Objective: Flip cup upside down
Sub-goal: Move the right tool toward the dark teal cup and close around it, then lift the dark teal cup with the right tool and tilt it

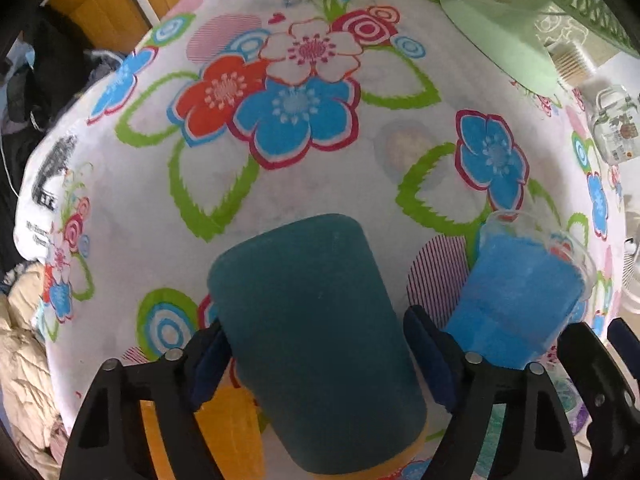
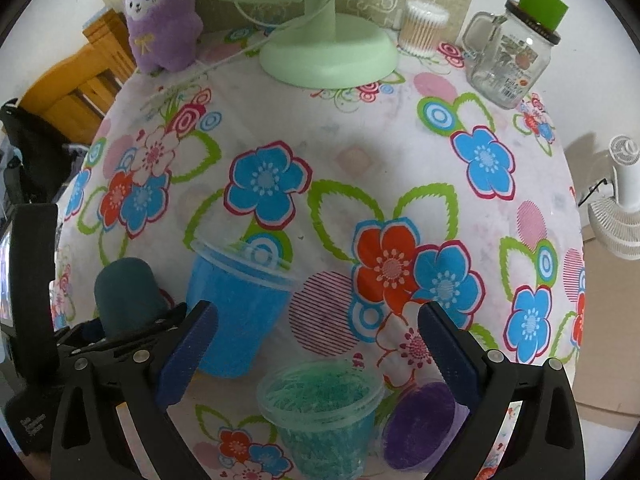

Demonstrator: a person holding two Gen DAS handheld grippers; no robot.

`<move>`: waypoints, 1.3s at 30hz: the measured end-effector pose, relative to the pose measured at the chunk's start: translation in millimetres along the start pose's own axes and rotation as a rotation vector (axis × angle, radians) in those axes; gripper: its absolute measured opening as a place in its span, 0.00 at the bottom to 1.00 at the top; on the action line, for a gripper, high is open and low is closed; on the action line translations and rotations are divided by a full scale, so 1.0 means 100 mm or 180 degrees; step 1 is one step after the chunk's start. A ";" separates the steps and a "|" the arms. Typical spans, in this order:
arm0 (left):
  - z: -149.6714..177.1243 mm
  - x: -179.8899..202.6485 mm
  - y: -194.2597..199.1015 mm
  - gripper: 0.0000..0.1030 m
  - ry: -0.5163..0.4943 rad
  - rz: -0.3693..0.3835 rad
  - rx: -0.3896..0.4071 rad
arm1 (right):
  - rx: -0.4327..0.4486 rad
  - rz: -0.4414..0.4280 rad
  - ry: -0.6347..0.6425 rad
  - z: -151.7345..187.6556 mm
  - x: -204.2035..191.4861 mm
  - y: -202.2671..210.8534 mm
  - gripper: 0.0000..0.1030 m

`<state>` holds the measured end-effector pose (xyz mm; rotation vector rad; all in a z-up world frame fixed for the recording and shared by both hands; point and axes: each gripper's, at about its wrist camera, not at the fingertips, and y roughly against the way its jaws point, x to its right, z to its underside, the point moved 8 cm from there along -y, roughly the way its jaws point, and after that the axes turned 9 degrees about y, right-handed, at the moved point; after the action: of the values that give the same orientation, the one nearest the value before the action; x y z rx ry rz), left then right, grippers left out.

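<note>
A dark teal cup (image 1: 316,340) stands bottom-up on the flowered tablecloth (image 1: 320,184), between the fingers of my left gripper (image 1: 320,354). The left pad (image 1: 210,364) touches it; the right pad (image 1: 430,356) stands a little off, so the gripper is open around it. The cup also shows in the right wrist view (image 2: 128,296). A blue cup (image 2: 236,308) stands upright beside it, also in the left wrist view (image 1: 524,292). My right gripper (image 2: 316,356) is open and empty above a green cup (image 2: 324,420) and a purple cup (image 2: 420,424).
An orange cup (image 1: 224,432) lies under my left gripper. At the table's back stand a green fan base (image 2: 328,56), a purple plush toy (image 2: 160,24), a cotton-swab tub (image 2: 422,26) and a glass jar mug (image 2: 512,56). A white fan (image 2: 620,216) stands off the right edge.
</note>
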<state>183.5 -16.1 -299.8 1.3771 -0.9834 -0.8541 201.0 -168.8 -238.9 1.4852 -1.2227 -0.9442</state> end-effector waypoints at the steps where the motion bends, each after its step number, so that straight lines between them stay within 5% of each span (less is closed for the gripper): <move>1: 0.01 0.01 -0.01 0.80 -0.0012 0.0004 0.0000 | -0.0012 0.0010 -0.0007 0.00 0.01 -0.02 0.95; 22: 0.70 0.37 0.36 0.70 -0.0434 0.0087 0.0238 | 0.0067 -0.0081 0.0031 0.20 0.00 0.20 0.95; 30: 1.27 0.36 0.50 0.69 -0.0660 0.0055 0.0297 | 0.0130 -0.0106 0.0085 0.53 0.05 0.41 0.95; 39: 1.28 0.26 0.52 0.67 -0.0760 0.0116 0.0341 | 0.0100 -0.0121 0.0063 0.94 0.15 0.49 0.95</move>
<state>71.7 -86.7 -253.0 1.3638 -1.2494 -0.9657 103.3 -203.8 -213.7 1.5439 -1.2037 -0.9370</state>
